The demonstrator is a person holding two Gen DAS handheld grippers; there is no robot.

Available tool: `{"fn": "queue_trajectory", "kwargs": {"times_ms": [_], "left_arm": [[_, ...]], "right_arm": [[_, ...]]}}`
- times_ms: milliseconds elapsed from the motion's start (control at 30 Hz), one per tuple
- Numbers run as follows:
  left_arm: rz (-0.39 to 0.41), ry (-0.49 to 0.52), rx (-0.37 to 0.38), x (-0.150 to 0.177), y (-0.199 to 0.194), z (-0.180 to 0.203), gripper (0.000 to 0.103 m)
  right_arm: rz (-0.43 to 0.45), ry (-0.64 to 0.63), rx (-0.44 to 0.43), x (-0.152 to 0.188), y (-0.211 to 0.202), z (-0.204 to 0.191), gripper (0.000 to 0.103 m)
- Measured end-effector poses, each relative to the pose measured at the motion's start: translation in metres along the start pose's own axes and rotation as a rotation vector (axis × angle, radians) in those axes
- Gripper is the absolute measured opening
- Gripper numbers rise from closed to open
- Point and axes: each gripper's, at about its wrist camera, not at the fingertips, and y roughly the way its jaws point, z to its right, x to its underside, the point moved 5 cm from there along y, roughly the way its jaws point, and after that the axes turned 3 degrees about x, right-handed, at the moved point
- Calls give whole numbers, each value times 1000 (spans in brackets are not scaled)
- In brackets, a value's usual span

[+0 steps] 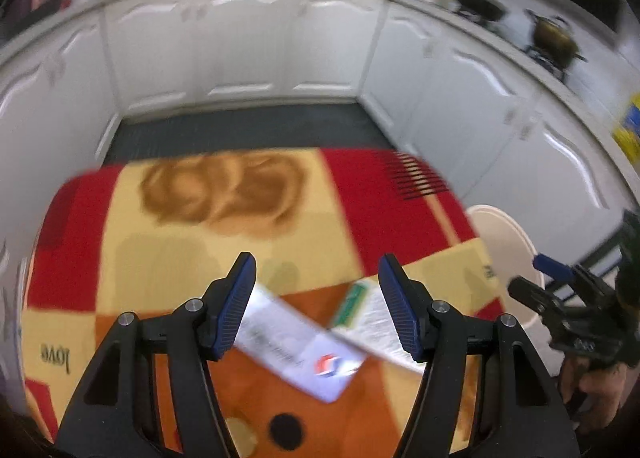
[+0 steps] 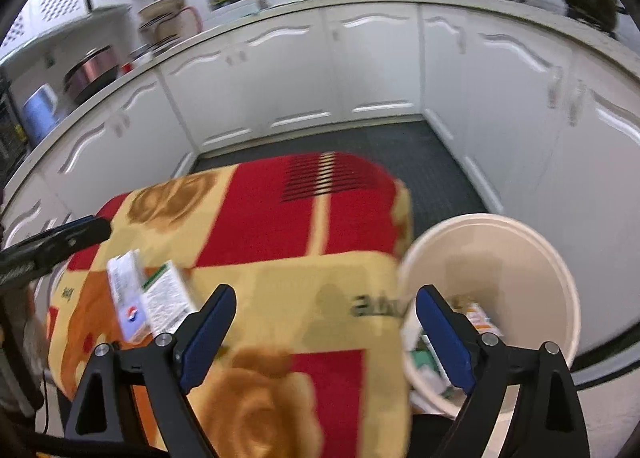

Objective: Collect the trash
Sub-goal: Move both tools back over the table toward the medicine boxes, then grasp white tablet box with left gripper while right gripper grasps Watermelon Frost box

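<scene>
Some trash already lies in the bin (image 2: 520, 242) under the spread, empty right tool (image 2: 324, 318). Two wrappers (image 1: 304, 342) remain on the desk (image 1: 168, 258) beneath the spread, empty left tool (image 1: 316, 278).

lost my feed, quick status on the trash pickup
Both grippers, left gripper and right gripper, open, empty. Two wrappers on blanket. Bucket partly filled. Nothing in the way.

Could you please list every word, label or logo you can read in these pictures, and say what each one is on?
"love": woven into the blanket, upside down in the left wrist view.
Red, white and blue round logo, no legible name: on the white packet.
Print on the green-edged packet: too blurred to read.
Dark lettering on the blanket near the bucket: blurred, unreadable.
</scene>
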Motion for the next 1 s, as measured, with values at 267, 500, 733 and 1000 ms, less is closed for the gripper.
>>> {"fn": "queue_trajectory", "kwargs": {"times_ms": [267,500,733,1000], "left_arm": [[-81,-230,-31,26,35,-44,62],[-104,-61,-69,31,51,-18,62],[-154,-127,20,37,29,-33,62],[-137,-318,4,44,47,-41,68]], "right_arm": [[-56,-93,-74,11,22,-46,90],[-62,-102,-82,13,25,-49,90],[-73,-84,-87,15,29,-44,90],[-77,-82,-109,16,32,-46,90]]}}
